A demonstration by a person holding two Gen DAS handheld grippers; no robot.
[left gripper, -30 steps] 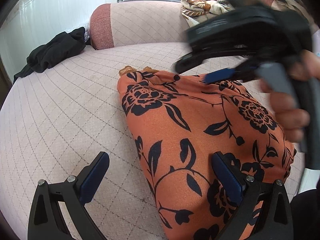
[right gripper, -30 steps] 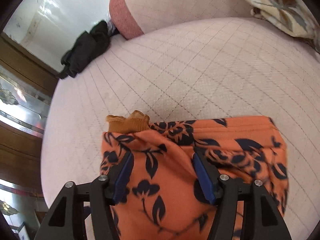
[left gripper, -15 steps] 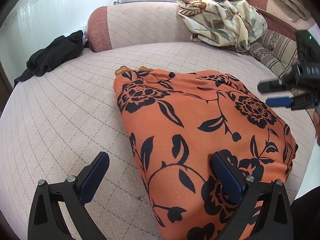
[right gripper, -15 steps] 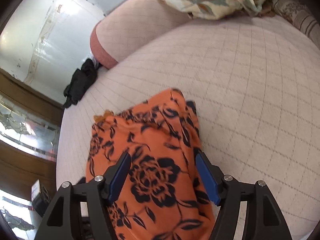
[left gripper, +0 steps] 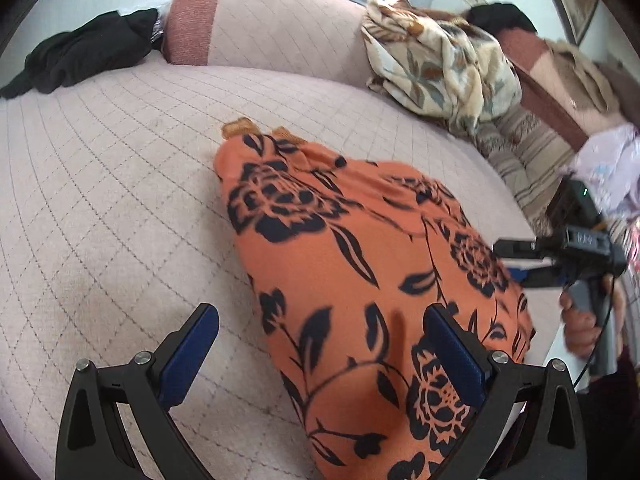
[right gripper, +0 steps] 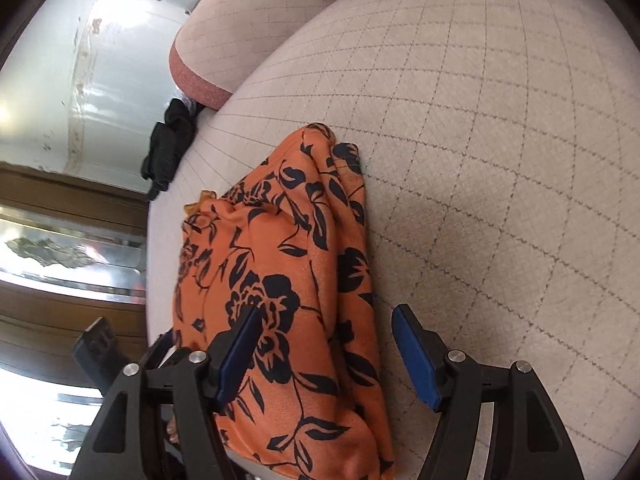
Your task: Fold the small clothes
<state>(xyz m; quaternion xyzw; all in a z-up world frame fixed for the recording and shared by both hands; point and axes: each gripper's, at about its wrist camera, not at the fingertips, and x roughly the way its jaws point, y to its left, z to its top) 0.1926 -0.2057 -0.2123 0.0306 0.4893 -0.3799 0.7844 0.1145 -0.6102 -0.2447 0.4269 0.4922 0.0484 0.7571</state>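
- The left gripper (left gripper: pixel 318 344) has its blue-padded jaws spread wide apart, holding nothing. Its right pad hovers over the near part of the orange floral garment (left gripper: pixel 360 280); its left pad hangs over the bare quilted sofa seat (left gripper: pixel 112 200).
- The right gripper (right gripper: pixel 326 350) also has its jaws apart, clamped on nothing. Its left pad sits over the garment (right gripper: pixel 280 264) and its right pad over the seat (right gripper: pixel 500 160) just beside the cloth's edge.
- The garment lies folded into a long bundle on the seat, running forward from both grippers. A small mustard-coloured trim shows at its far end.
- In the left wrist view, the right gripper (left gripper: pixel 516 258) shows to the right of the garment, held by a hand (left gripper: pixel 580 320).
- Far ahead and left of the left gripper, a black garment (left gripper: pixel 80 56) lies crumpled at the seat's edge next to the sofa's cushioned back (left gripper: pixel 272 28).
- Ahead and to the right, a cream leaf-patterned blanket (left gripper: pixel 440 64) is heaped against the back, with more cloth behind it.
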